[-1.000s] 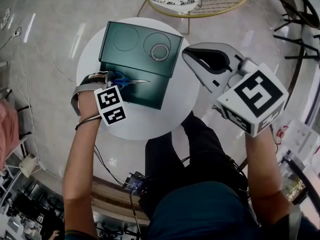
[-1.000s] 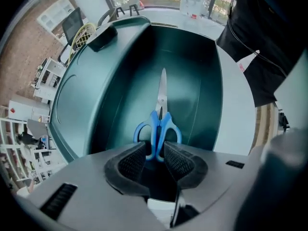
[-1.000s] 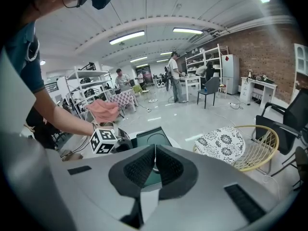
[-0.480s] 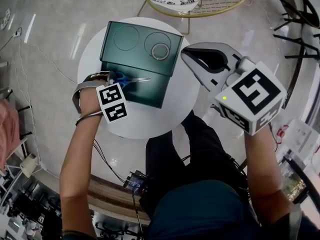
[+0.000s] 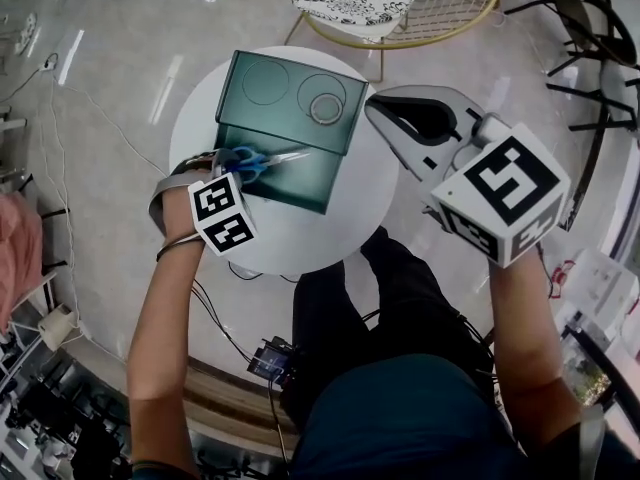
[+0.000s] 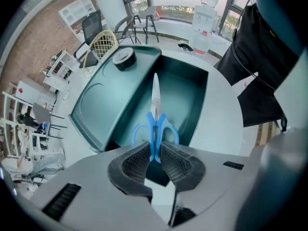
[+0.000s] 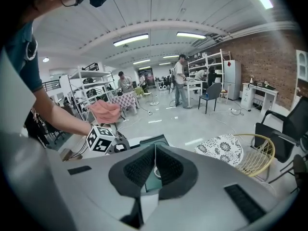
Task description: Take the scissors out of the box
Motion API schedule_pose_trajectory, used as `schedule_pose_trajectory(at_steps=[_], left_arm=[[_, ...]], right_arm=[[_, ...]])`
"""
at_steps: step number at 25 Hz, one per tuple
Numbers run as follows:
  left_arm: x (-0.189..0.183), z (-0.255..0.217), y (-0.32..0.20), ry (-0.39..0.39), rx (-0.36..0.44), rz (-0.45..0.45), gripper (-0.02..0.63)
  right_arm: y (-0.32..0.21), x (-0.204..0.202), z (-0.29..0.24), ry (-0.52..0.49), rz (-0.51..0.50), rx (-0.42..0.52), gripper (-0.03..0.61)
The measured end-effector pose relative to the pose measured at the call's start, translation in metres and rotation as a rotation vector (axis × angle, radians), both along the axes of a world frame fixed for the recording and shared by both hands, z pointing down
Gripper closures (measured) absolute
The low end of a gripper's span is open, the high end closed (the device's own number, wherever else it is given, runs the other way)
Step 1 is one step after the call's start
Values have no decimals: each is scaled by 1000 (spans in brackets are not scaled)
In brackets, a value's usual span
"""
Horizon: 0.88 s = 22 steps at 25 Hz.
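Blue handles caught! The left gripper (image 6: 154, 152) has just been closing and now clamps the scissors (image 6: 155, 121) by the handle loops, with the blades pointing straight ahead of it. The dark green box (image 5: 310, 180) lies open directly beneath the gripper. The scissors look raised off its floor but not yet past its walls. So the grab is done, and what's left is carrying them clear to the white tabletop (image 5: 300, 240). The right gripper (image 7: 155, 161) hangs off to the side, clenched on nothing.
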<state>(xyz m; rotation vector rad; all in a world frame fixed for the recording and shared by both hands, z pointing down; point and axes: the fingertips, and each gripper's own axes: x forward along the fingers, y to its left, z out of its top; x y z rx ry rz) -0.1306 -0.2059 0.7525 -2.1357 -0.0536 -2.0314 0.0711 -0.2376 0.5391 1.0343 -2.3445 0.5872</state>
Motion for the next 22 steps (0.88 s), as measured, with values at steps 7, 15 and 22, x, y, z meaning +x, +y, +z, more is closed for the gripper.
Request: schedule_pose_trajectory(at_steps=[7, 15, 22], left_arm=[[1, -69, 3, 91, 74, -90, 528], [-8, -161, 14, 180, 157, -196, 528], [-21, -251, 20, 268, 264, -313, 528]], right_arm=[[9, -12, -44, 0, -31, 47, 540], [21, -26, -100, 3, -80, 102, 540], [34, -36, -153, -2, -123, 156, 540]])
